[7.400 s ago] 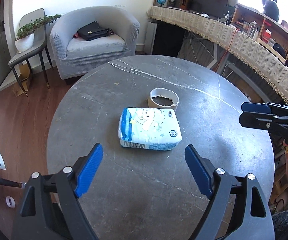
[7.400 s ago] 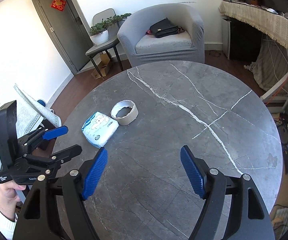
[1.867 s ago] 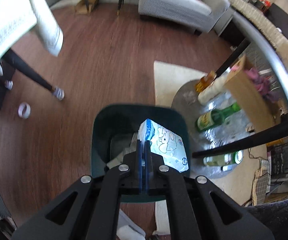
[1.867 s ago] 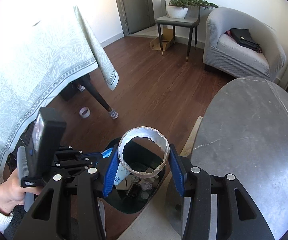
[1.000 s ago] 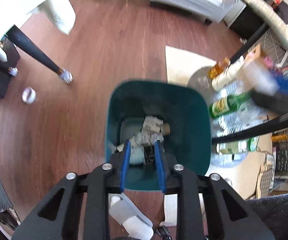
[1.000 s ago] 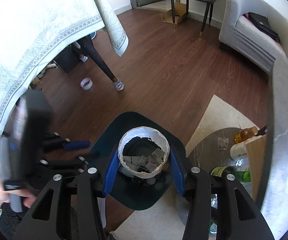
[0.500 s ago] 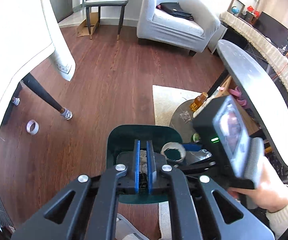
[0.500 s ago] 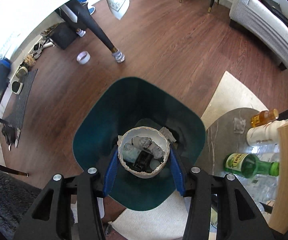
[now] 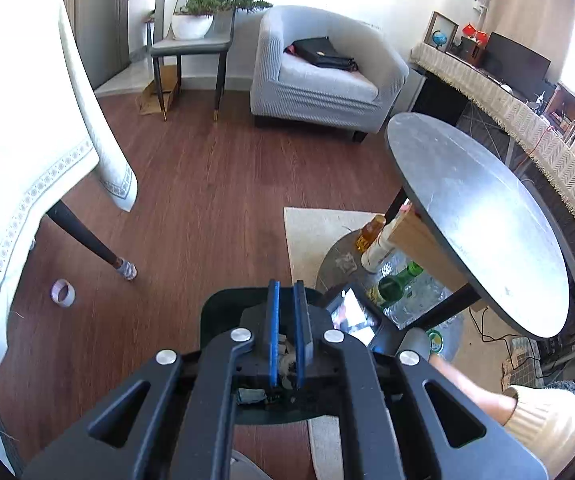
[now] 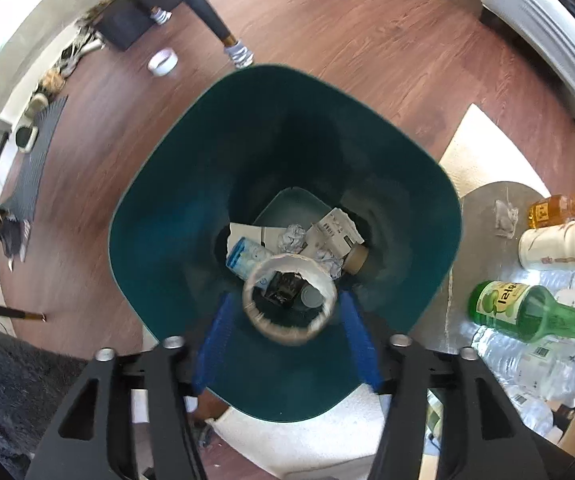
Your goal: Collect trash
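Observation:
In the right wrist view a dark teal trash bin (image 10: pixel 159 216) stands on the wood floor right below my right gripper (image 10: pixel 287 344). Its blue fingers (image 10: pixel 215 340) are spread apart and blurred. The white tape ring (image 10: pixel 289 300) hangs between them, free of both pads, over the bin's mouth. The blue-and-white tissue pack (image 10: pixel 247 256) lies among crumpled paper and cartons at the bin's bottom. In the left wrist view my left gripper (image 9: pixel 285 312) is nearly shut and empty above the bin (image 9: pixel 223 304).
A round grey table (image 9: pixel 479 216) stands to the right, with a green bottle (image 10: pixel 531 312), a white bottle (image 10: pixel 559 248) and water bottles beneath it. A cloth-covered table's leg (image 9: pixel 83 236) and a tape roll (image 9: pixel 62 293) are on the left. An armchair (image 9: pixel 323 84) stands behind.
My right gripper opened and let go of the tape ring over the bin. My left gripper, having dropped the tissue pack in the bin, tilted up towards the room.

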